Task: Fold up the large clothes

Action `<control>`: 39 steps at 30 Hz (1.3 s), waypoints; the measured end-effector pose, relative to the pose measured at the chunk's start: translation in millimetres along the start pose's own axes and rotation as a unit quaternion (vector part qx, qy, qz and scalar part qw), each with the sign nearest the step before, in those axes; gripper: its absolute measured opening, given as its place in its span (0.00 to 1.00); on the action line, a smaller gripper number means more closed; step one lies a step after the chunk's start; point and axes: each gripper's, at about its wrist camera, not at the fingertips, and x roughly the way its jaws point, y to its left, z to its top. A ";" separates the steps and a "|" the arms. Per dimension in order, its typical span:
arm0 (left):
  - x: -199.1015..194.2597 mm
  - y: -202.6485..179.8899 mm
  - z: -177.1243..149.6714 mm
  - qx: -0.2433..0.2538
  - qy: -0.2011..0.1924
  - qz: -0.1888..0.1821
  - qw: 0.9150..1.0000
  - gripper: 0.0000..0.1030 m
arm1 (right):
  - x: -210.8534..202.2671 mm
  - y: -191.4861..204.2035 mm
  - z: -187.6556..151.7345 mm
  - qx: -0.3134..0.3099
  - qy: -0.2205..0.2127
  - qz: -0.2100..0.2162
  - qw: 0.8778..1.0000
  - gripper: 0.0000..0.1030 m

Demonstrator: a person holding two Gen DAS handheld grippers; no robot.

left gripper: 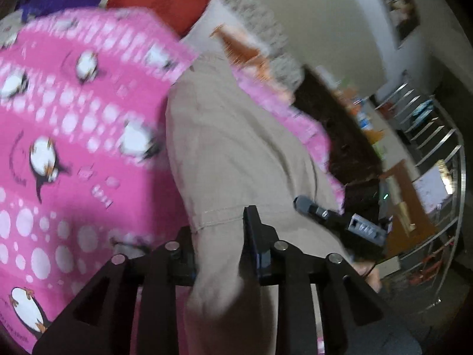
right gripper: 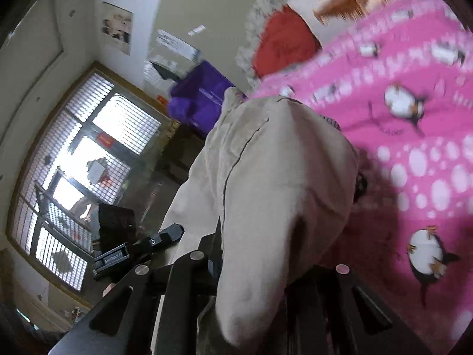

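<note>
Holding a fold of the beige garment between its two black fingers, my left gripper is clamped on the cloth near a stitched hem line; the fabric bunches up between the jaws and spills down over the mechanism. From my left wrist view the garment is a plain sand-coloured piece, heavy-looking, with a visible seam across it and soft creases, lifted above the pink blanket printed with penguins and white dots. It stretches from my left gripper toward the far end of the bed.

On my right wrist view the same beige garment drapes thickly over my right gripper, covering most of the fingers. A dark stitched seam curves down its length, and a rounded lobe of cloth hangs over the front of the jaws. The fabric is pinched there, so I read the right gripper as closed on the garment, though the fingertips themselves are hidden under it. The pink blanket lies beyond and to the right.

Both views are blurred. Further back I see a red cushion and a purple bag; what the bag holds I cannot tell. A metal rack stands by the wall, its shelves carrying small items too blurred to name.
</note>
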 end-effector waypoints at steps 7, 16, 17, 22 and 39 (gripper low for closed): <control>15.6 11.1 -13.3 -0.022 0.022 -0.004 1.000 0.50 | -28.9 -29.2 -6.0 0.065 -0.017 -0.026 0.997 0.41; -59.6 -23.0 -29.1 0.035 -0.061 0.050 0.996 0.69 | -102.5 97.2 -35.4 -0.148 -0.041 -0.139 0.978 0.40; -66.4 -26.7 -31.4 0.044 -0.063 0.046 0.996 0.69 | -97.1 118.5 -46.4 -0.186 -0.041 -0.140 0.972 0.36; -73.9 -63.1 -58.8 0.095 -0.056 0.037 0.993 0.69 | -46.9 155.8 -84.5 -0.241 0.024 -0.193 0.951 0.07; -38.2 -61.7 -61.1 0.075 -0.012 0.032 0.997 0.49 | -53.4 86.8 -83.9 -0.126 0.033 -0.277 0.952 0.00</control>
